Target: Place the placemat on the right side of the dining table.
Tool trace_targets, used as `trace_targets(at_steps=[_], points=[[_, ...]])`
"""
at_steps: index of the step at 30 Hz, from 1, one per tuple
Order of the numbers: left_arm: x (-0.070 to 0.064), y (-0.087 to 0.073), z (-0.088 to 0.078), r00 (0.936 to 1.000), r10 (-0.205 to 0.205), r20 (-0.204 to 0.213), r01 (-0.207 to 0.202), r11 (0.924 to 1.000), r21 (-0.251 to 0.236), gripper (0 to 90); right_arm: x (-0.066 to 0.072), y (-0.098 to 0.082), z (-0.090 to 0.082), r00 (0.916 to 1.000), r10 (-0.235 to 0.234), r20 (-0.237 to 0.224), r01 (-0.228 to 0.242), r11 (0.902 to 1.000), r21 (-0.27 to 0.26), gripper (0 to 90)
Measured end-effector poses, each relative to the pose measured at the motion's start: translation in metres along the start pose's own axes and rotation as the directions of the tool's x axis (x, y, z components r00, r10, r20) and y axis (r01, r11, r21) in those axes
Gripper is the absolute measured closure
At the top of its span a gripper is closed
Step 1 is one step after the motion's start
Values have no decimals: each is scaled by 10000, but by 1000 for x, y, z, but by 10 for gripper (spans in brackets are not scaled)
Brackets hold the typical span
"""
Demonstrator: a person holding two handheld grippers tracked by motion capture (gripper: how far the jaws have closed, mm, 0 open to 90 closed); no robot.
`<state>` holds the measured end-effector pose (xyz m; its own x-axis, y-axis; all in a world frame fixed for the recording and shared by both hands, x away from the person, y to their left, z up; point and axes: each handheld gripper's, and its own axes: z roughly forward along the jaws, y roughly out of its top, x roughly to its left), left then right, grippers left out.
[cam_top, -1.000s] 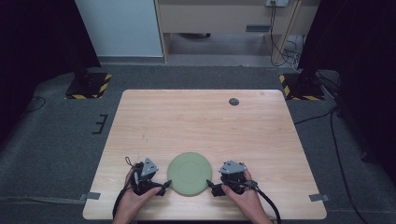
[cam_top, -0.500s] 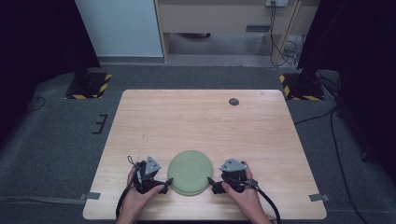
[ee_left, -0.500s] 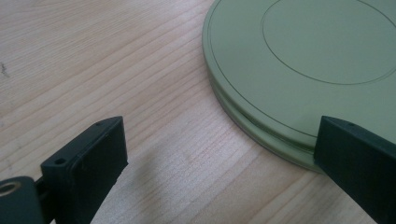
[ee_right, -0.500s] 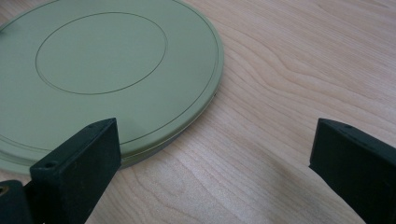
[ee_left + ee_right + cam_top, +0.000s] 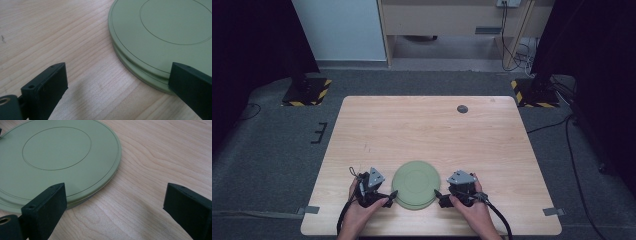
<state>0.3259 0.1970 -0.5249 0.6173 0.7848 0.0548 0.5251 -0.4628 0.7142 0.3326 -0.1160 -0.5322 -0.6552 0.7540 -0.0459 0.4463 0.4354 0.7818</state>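
Two pale green round plates (image 5: 416,184) lie stacked near the table's front edge, the upper one marked with an inner ring. My left gripper (image 5: 389,196) rests at the stack's left rim, held by a hand, jaws open. In the left gripper view the stack (image 5: 162,30) lies at the upper right, and the left gripper (image 5: 117,75) has one jaw in front of the rim. My right gripper (image 5: 438,196) sits open at the right rim. In the right gripper view the plates (image 5: 57,152) lie at the upper left, one jaw of the right gripper (image 5: 116,192) overlapping their edge.
A small dark round disc (image 5: 462,108) is set in the wooden table (image 5: 427,130) near its far edge. Striped yellow-black stand bases (image 5: 307,92) rest on the grey carpet at both far corners. Cables trail from both grippers toward the front edge.
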Motion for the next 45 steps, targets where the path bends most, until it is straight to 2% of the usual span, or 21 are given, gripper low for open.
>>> trace_targets(at_steps=[9,14,18,21,33,39,41,45], points=[[0,3,3,9997,-106,-206,104,9999,-72,17,-4,2,4,9994,87,320,-86,10000,-43,24],[-1,2,2,9999,-19,-141,18,10000,-83,33,-3,2,3,9994,178,282,-178,9998,-14,58],[-1,2,2,9999,17,-163,-18,10000,-68,27,1,2,2,9997,243,65,-243,9997,-14,55],[-1,3,3,9997,14,-235,-15,10000,-32,15,2,2,2,9998,110,155,-111,9999,34,49],[1,8,8,9988,-169,-465,162,9998,-137,8,0,3,6,9983,131,563,-129,9999,-39,11],[-1,5,6,9993,-79,-375,73,9999,-148,29,1,3,4,9989,185,420,-183,9998,-40,47],[-2,6,7,9992,-59,-387,53,9999,-157,29,3,3,4,9994,177,296,-177,9998,6,48],[-1,6,8,9991,-85,-409,81,9999,-113,15,4,3,5,9994,62,328,-62,10000,12,30]])
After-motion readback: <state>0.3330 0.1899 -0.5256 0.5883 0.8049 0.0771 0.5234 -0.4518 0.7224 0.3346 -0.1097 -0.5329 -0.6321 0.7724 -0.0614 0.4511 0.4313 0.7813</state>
